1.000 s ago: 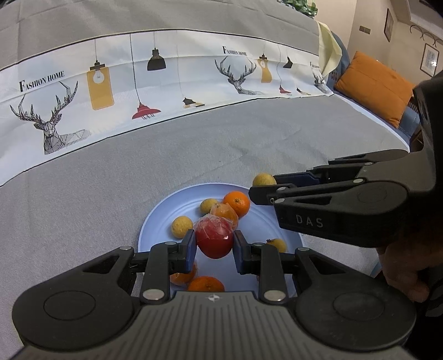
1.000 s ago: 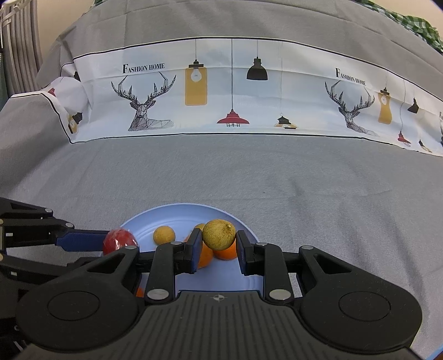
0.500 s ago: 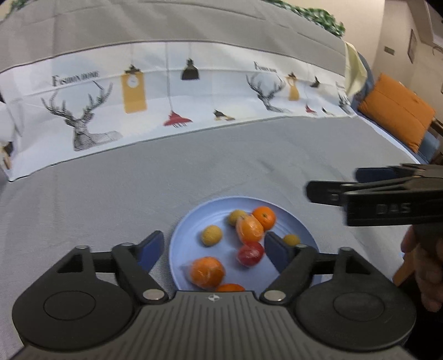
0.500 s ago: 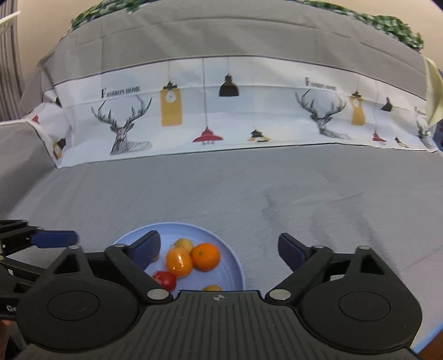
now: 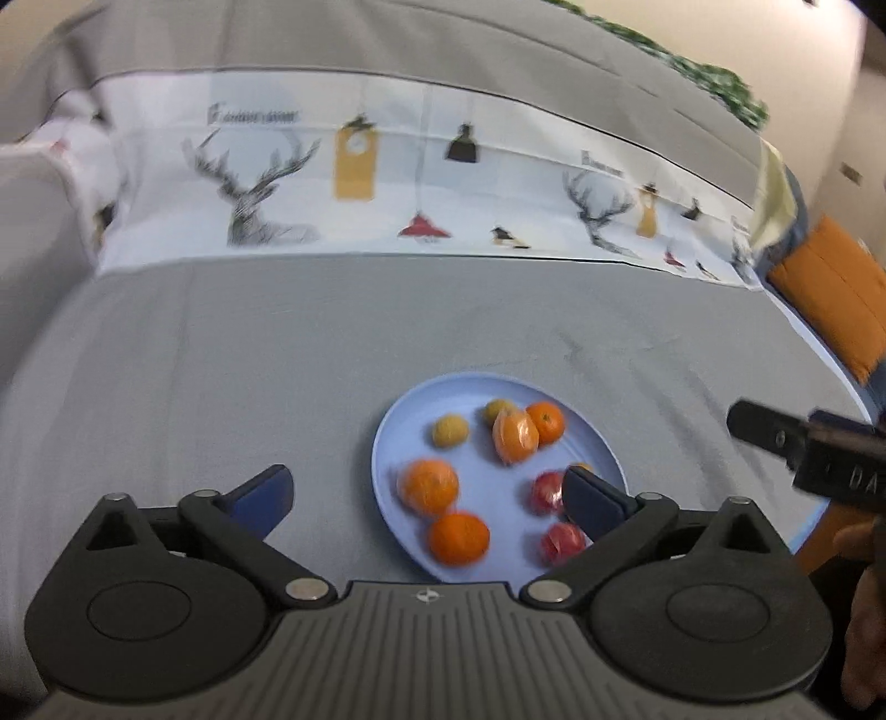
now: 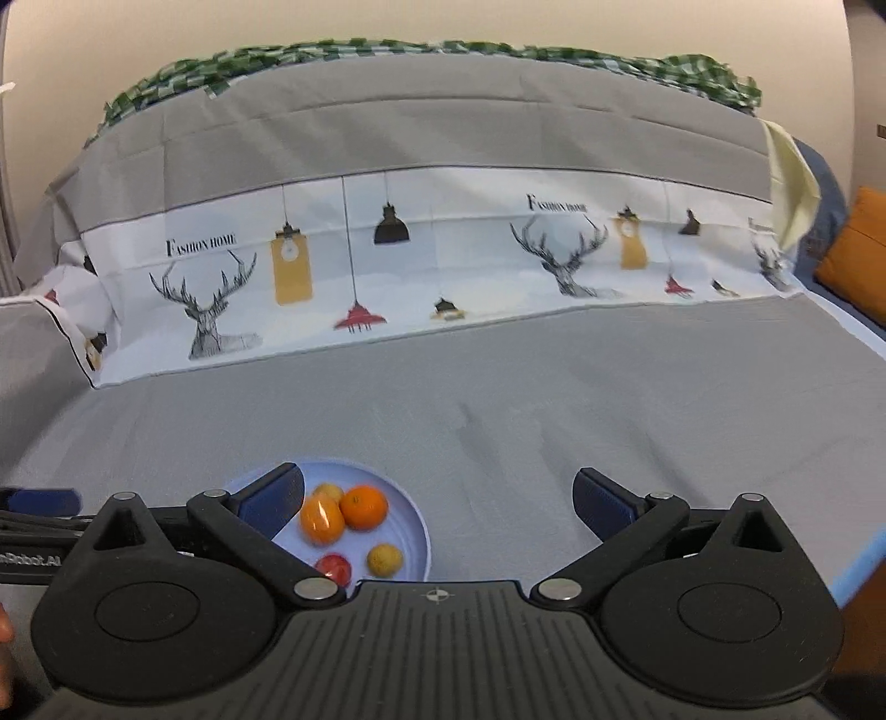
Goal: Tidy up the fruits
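Observation:
A light blue plate (image 5: 487, 390) lies on the grey cloth and holds several fruits: oranges (image 5: 428, 486), a wrapped orange (image 5: 515, 435), small yellow fruits (image 5: 449, 431) and two red fruits (image 5: 548, 492). My left gripper (image 5: 426, 493) hangs above the plate's near side, its jaws opening wide with nothing held between them. My right gripper (image 6: 440, 493) sits to the right of the plate (image 6: 412, 515), its jaws also opening and empty over bare cloth. An orange (image 6: 364, 507), a red fruit (image 6: 334, 567) and a yellow fruit (image 6: 385, 559) show beside its left finger. The right gripper (image 5: 803, 448) also shows at the left wrist view's right edge.
A white printed band with deer and lamps (image 6: 387, 266) runs across the back of the grey cloth (image 6: 498, 399). An orange cushion (image 5: 836, 299) lies at the far right, a green checked cloth (image 6: 387, 50) on top at the back. A hand (image 5: 864, 559) holds the right gripper.
Both grippers have opened: the left let go of a red fruit, the right of a yellow fruit, and both fruits now lie on the plate. Both grippers have pulled back and upward.

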{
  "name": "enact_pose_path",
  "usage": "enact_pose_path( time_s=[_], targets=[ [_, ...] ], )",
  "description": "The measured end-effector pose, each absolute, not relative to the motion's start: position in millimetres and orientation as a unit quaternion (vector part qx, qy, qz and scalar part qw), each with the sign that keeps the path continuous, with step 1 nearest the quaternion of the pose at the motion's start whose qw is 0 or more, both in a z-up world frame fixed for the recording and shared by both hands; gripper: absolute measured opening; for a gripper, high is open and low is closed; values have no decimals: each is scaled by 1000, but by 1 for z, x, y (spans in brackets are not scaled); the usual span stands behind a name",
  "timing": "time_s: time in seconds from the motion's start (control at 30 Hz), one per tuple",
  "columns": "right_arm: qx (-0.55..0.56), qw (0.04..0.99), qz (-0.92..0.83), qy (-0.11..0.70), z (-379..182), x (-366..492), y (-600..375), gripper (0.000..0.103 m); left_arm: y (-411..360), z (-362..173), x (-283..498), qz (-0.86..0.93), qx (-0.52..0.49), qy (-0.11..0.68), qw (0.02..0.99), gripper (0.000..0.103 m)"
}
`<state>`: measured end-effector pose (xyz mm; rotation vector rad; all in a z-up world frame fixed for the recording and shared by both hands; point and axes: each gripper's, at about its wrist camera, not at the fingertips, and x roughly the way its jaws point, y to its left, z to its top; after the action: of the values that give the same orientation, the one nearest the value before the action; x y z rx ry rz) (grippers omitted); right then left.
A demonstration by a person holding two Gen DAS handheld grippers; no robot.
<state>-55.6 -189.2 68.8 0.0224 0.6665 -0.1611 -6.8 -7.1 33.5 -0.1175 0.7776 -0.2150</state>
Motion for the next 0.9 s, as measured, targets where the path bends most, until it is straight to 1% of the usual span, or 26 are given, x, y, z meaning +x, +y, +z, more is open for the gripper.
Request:
enact_pose_path(
  time_s=[0.17, 0.3, 0.53, 0.77, 0.9],
  targets=[
    [2, 943, -73, 324, 68, -86, -182, 102, -15, 29, -35, -69, -51, 403, 911, 102],
    [10, 944, -86, 320, 70, -96, -182, 102, -14, 22, -34, -81, -54, 423, 901, 102],
    [-3, 933, -108, 342, 72, -88, -188, 102, -11, 13, -22, -63, -50, 431, 899, 102],
    [21, 924, -94, 371, 55, -81, -190, 102, -16, 13, -21, -72, -50, 430, 899, 102],
    [16, 921, -89, 378, 48, -75, -185, 102, -15, 12, -20, -72, -50, 432, 898, 102]
  ],
)
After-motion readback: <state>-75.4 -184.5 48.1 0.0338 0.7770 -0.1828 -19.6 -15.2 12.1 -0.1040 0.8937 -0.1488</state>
